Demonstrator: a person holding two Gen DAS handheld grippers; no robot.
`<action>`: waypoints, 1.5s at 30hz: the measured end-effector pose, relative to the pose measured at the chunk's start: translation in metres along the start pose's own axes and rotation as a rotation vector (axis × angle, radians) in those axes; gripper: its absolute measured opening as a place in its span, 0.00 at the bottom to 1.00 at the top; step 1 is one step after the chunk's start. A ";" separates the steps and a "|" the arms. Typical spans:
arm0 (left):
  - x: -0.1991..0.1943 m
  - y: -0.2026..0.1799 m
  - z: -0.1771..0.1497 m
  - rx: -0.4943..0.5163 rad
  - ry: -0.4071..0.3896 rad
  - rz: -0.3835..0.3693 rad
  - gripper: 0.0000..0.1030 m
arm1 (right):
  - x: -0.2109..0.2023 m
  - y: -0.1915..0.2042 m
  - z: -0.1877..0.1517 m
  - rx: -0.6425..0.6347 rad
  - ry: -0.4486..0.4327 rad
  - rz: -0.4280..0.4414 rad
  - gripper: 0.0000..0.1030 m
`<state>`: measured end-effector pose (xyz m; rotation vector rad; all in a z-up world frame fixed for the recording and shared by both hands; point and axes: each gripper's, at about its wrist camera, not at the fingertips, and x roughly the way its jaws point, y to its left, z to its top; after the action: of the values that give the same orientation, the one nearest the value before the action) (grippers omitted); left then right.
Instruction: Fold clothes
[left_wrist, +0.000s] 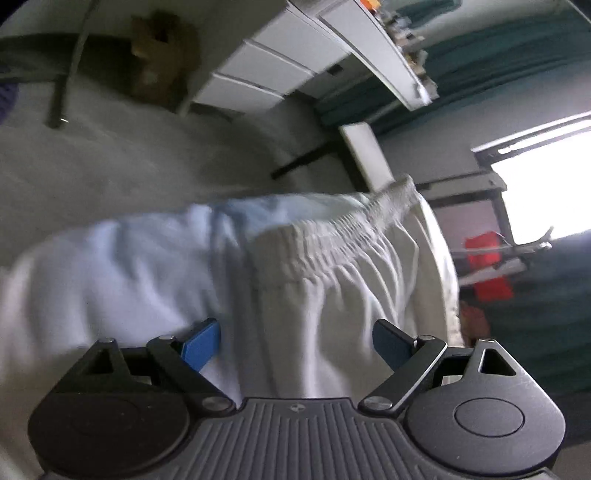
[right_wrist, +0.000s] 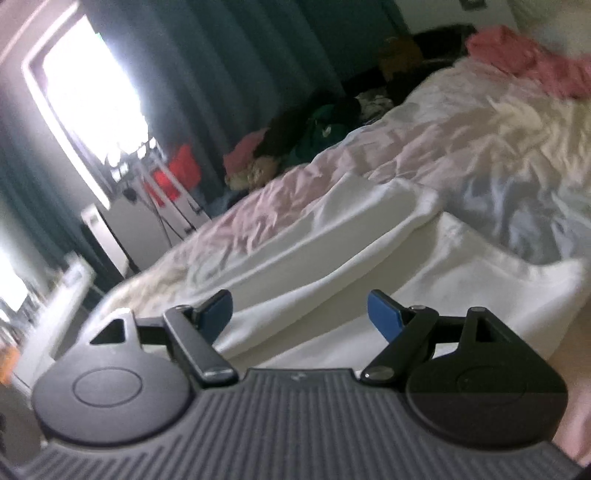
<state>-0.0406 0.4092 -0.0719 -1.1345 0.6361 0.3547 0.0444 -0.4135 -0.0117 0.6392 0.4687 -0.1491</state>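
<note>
The left gripper (left_wrist: 295, 345) has its jaws wide apart, with nothing held. The white trousers (left_wrist: 295, 280) lie just in front of it, with loose cloth showing between the two blue pads but not pinched. The right gripper (right_wrist: 300, 314) is wide apart too and holds nothing. It hangs over the same white trousers (right_wrist: 332, 236), which lie spread on the bed (right_wrist: 424, 147).

What could go wrong? The left gripper could close on only the top layer of cloth. Then that layer would lift and the rest would stay, and the fold would come out crooked. The bedcover under the trousers is soft and wrinkled, so a gripper could also grab it by mistake and drag it along.

In the left view the stretchy waistband (left_wrist: 351, 225) runs from the middle up toward the right. In the right view the trousers look like a long strip going from the lower left up to the right, and that is their long way. The pictures are blurry, so which end has the leg openings is hard to tell.
</note>
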 end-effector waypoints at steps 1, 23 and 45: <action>0.006 -0.004 -0.003 0.032 -0.007 0.000 0.88 | -0.005 -0.007 0.002 0.033 -0.004 0.014 0.80; 0.030 -0.008 -0.023 0.017 -0.027 -0.099 0.53 | -0.025 -0.174 -0.001 0.667 -0.062 -0.375 0.75; -0.005 -0.040 -0.004 0.083 -0.232 -0.165 0.07 | -0.033 -0.128 0.030 0.490 -0.190 -0.256 0.05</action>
<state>-0.0225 0.3896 -0.0410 -1.0398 0.3482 0.3100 -0.0085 -0.5341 -0.0444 1.0324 0.3278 -0.5750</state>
